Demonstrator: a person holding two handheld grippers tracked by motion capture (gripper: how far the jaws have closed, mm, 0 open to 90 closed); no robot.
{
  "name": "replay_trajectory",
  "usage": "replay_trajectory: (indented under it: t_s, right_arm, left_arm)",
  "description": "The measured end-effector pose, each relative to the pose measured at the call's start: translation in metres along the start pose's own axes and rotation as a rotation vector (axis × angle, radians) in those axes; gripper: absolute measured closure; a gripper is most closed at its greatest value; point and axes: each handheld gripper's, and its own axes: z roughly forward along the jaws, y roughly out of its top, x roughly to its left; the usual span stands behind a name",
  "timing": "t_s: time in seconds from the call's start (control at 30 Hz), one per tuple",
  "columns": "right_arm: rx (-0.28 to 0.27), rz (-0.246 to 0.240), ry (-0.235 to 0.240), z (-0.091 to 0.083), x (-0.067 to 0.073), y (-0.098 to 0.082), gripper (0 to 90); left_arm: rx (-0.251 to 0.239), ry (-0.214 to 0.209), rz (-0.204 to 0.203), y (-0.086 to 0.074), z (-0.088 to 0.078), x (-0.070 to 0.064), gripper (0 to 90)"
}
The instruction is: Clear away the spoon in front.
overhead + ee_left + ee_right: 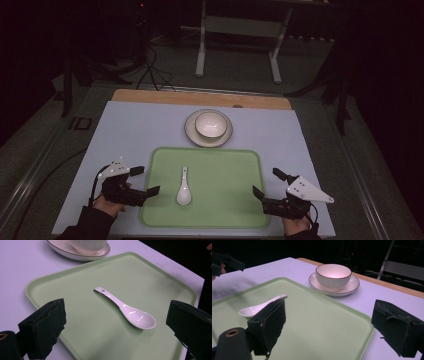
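High view is showing the left gripper (147,180) and right gripper (265,184) hovering with jaws apart at lower left and lower right, flanking the pale green plastic tray (235,175). A white ceramic spoon (183,190) is lying on it, lower centre, seemingly awaiting pickup by the left gripper; the empty white ribbed bowl (209,124) is sitting on a cream saucer (192,134) above.

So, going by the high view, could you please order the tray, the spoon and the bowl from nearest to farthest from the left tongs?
From the left tongs:
1. Tray, its left edge just beside the tongs.
2. Spoon, lying on the tray's left half.
3. Bowl, on its saucer beyond the tray's far edge.
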Motion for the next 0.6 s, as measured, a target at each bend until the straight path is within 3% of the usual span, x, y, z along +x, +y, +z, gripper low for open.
replay_trajectory:
  t_s: [0.2, 0.6]
  right_arm:
    - [0.007, 0.007, 0.008, 0.001, 0.0, -0.002, 11.9]
    - [0.027, 0.018, 0.026, 0.006, -0.001, -0.007, 11.9]
  left_arm:
    - [0.012, 0.017, 0.026, -0.004, 0.006, -0.005, 2.3]
    - [0.014, -0.007, 0.083, -0.006, 0.014, -0.014, 2.3]
